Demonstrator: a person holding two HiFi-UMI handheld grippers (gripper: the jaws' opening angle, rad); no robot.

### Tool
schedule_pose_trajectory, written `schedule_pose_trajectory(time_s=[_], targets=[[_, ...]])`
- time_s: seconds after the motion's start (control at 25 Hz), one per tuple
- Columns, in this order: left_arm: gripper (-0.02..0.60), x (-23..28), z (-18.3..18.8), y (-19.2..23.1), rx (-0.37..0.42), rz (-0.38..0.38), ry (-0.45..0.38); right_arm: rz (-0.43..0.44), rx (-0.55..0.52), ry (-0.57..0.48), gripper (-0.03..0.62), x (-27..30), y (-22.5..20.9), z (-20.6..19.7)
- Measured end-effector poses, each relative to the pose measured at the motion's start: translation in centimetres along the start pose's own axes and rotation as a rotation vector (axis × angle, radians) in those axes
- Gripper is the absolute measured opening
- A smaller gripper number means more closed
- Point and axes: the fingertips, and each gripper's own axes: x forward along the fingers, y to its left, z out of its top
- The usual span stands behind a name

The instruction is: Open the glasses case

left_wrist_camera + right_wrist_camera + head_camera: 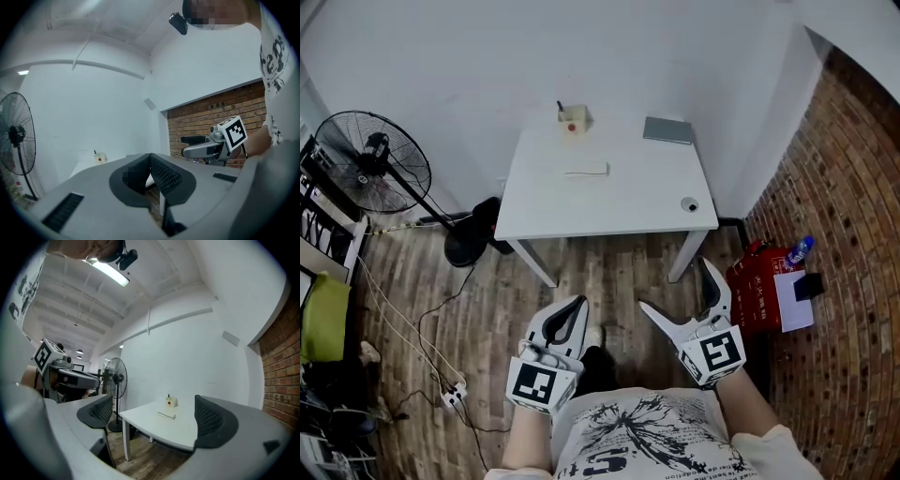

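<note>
The glasses case (667, 129) is showing as a flat, grey, rectangular slab with rounded corners, lying flat with no lid raised; it is too small to make out a seam or hinge. It is resting at the far right corner of the white table (619, 211), well ahead of the right gripper (673, 284) and roughly in line with it, and farther ahead and off to the right of the left gripper (578, 305). Neither gripper is touching it. The right gripper is pointing toward the table with its jaws spread wide, and only the tabletop is showing between them, well beyond the pads. The left gripper is hanging just beside it, with its ribbed pads pressed together at the tips and nothing pinched between them. Also sitting on the table, ahead of the left gripper, are a thin white strip (586, 170) near the middle and a small box with a red button (573, 119) at the far edge, while a small round thing (689, 204) is lying at the near right corner, closest to the right gripper. Both grippers are hovering over the wooden floor (609, 267), short of the table. A black standing fan (370, 161) is standing far off to the left of the left gripper, and a brick wall (844, 234) is running along to the right of the right gripper.
</note>
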Motion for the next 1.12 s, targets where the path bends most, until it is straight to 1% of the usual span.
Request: schedule_pose_trajectory(time_s=[0.08, 0.16, 0.36, 0.52, 0.64, 0.68, 0.76, 0.92, 1.12], targets=[[0.014, 1.5, -0.2, 2.8, -0.008, -0.015, -0.001, -0.012, 0.011, 0.010, 0.549, 3.0, -0.2, -0.2], [0.014, 3.0, -0.2, 6.0, -0.027, -0.038, -0.019, -0.023, 0.026, 0.023, 0.549, 6.4, -0.3, -0.2], [0.014, 7.1, -0.1, 15.0, -0.051, -0.096, -0.040, -0.074, 0.035, 0.057, 0.549, 15.9, -0.4, 0.4], [0.014, 9.9, 0.2, 21.7, -0.038, -0.140, -0.045, -0.111, 0.030, 0.061, 0.548, 23.2, -0.5, 0.9], [0.014, 11.9, 0.1, 26.4, -0.035, -0.148, -0.046, -0.146, 0.021, 0.091, 0.544, 27.8, -1.1, 0.5], [0.014, 12.6, -0.1, 27.7, -0.037, -0.146, -0.041, -0.155, 0.020, 0.112, 0.531, 29.1, -1.3, 0.1], [0.014, 13.7, -0.6, 29.8, -0.047, -0.146, -0.032, -0.162, 0.025, 0.158, 0.526, 31.2, -1.7, -0.9], [0.014, 16.2, -2.0, 32.5, -0.076, -0.156, -0.007, -0.161, 0.024, 0.233, 0.526, 34.7, -3.1, -2.7], [0.015, 21.0, -3.9, 34.9, -0.099, -0.172, 0.043, -0.129, 0.040, 0.312, 0.526, 39.7, -5.9, -5.5]])
